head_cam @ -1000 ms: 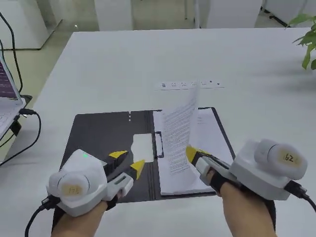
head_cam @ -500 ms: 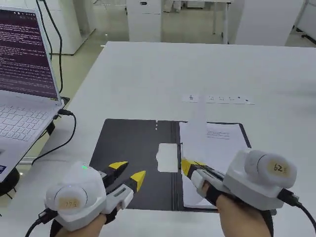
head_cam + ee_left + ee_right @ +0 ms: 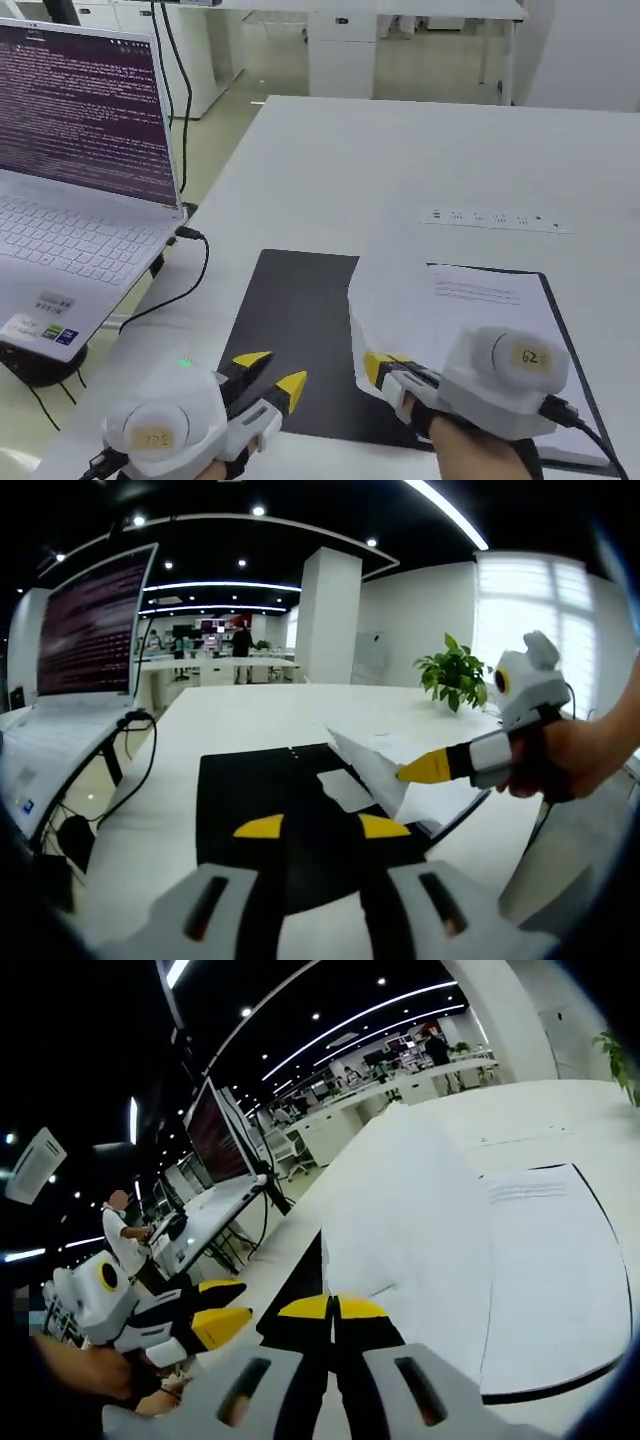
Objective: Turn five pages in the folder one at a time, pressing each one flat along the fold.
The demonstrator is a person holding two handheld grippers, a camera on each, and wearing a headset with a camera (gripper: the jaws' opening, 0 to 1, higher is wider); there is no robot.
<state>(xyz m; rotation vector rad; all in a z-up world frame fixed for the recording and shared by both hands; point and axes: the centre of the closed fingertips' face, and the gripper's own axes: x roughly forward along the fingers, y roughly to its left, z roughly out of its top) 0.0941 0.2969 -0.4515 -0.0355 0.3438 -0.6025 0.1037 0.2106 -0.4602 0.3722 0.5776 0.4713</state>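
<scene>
A black folder (image 3: pixel 290 320) lies open on the white table. My right gripper (image 3: pixel 380 367) is shut on the lower edge of one printed page (image 3: pixel 410 300), which bows up and leans over the fold toward the left cover. In the right gripper view the yellow tips of the right gripper (image 3: pixel 332 1308) are pressed together on that page (image 3: pixel 410 1190). The remaining sheets (image 3: pixel 550 1260) lie flat on the right half. My left gripper (image 3: pixel 272 370) hovers open at the folder's near left corner, holding nothing. In the left gripper view it (image 3: pixel 322 827) faces the folder (image 3: pixel 260 790).
An open laptop (image 3: pixel 80 180) stands at the left with a black cable (image 3: pixel 190 280) running toward the folder. A white power strip (image 3: pixel 495 219) lies behind the folder. A potted plant (image 3: pixel 455 670) stands at the table's far end.
The right gripper has carried the page from upright over the fold, down and to the left. The left gripper has stayed put. The head camera swung left, bringing the laptop in.
</scene>
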